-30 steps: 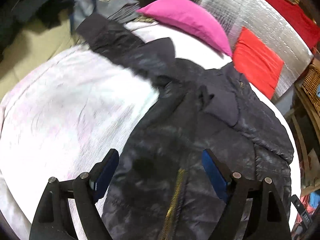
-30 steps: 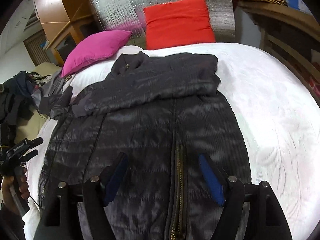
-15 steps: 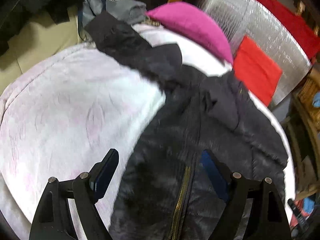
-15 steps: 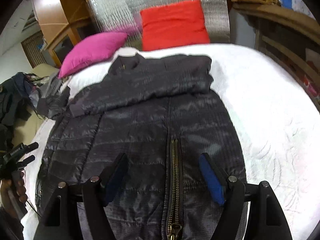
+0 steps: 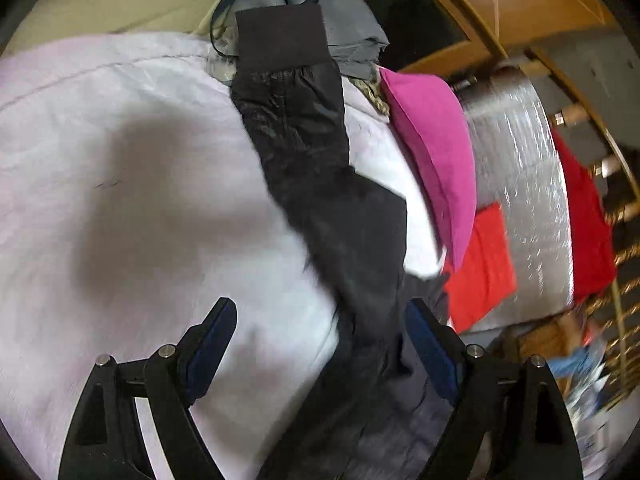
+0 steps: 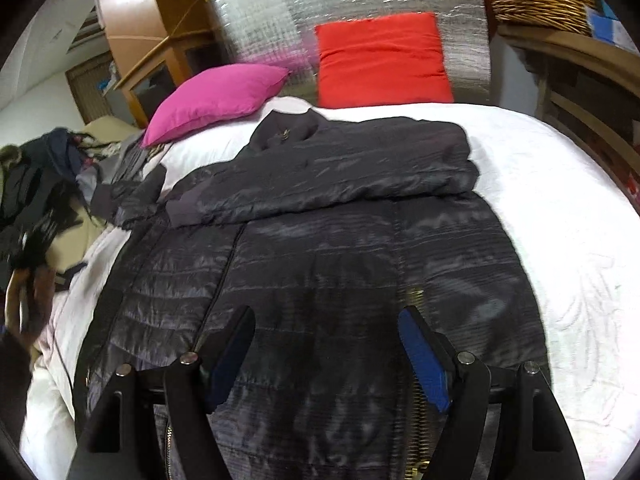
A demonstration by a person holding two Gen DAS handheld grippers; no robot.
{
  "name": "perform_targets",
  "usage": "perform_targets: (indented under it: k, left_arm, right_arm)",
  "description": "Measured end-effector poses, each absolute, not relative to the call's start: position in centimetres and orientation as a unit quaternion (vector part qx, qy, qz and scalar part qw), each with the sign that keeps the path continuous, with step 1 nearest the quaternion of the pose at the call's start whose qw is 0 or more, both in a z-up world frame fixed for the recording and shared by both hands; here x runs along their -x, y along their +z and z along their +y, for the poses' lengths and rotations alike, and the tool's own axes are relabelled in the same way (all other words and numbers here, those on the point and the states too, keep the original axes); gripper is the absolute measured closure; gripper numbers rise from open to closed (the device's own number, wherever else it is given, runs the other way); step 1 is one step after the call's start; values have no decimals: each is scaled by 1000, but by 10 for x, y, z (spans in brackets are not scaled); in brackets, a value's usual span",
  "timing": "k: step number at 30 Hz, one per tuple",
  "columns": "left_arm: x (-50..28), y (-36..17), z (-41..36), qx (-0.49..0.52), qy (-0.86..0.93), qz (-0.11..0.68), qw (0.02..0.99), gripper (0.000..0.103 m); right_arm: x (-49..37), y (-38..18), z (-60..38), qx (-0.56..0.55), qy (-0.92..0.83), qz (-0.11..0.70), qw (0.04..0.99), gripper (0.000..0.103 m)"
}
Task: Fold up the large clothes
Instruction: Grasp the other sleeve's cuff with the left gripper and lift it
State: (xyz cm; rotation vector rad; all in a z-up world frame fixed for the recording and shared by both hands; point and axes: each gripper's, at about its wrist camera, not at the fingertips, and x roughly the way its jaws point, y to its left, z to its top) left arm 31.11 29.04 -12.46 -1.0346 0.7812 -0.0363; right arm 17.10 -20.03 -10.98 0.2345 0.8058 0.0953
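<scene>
Black two-finger gripper (image 6: 326, 354); blue pads (image 6: 422, 360); silver screws (image 6: 465, 357)

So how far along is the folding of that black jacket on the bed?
Barely begun. One sleeve already lies folded across the black puffer jacket. The other sleeve is spread out on the white bedspread. Both the left gripper and right gripper are open, holding nothing. The body is unfolded.

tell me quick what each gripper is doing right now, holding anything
left gripper: open, holding nothing, over the jacket sleeve.
right gripper: open, holding nothing, above the jacket.
</scene>
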Motion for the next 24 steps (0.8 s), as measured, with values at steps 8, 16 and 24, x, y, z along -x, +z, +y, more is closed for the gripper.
perform_targets:
  k: [8,16,24]
  left_arm:
    - [-393,-149,313,529,-27,359,768,17]
    - [-427,-150,367,545,18,315,777,17]
    - [-441,-133,429,547,70,267,790,17]
  right_arm:
    - [-180,-105,-200,-125,44,380,916,25]
    - [-185,-109,-207,-126,33,379,916,25]
    - [-185,-117,-210,-134,21,380,915,25]
